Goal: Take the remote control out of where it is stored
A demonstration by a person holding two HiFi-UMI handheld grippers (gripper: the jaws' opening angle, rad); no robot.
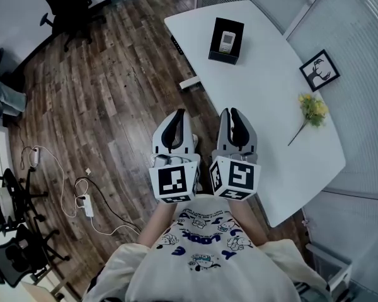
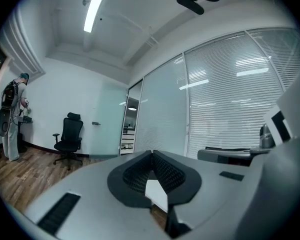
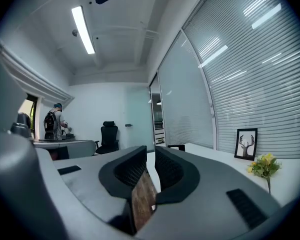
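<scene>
A white remote control [image 1: 227, 40] stands in a black box [image 1: 225, 56] at the far end of the white table [image 1: 271, 143]. Both grippers hang side by side in front of the person's chest, over the table's near left edge and well short of the box. My left gripper [image 1: 179, 114] is shut, its tips meeting with nothing between them [image 2: 151, 154]. My right gripper [image 1: 230, 111] shows a narrow gap between its jaws and holds nothing [image 3: 150, 150]. In the right gripper view the box [image 3: 176, 147] is small and far ahead.
A framed deer picture [image 1: 319, 70] and a sprig of yellow flowers [image 1: 313, 108] lie on the table's right side. Wooden floor lies to the left, with a power strip and cables [image 1: 87, 204] and an office chair [image 1: 66, 8]. A person [image 3: 55, 121] stands far back.
</scene>
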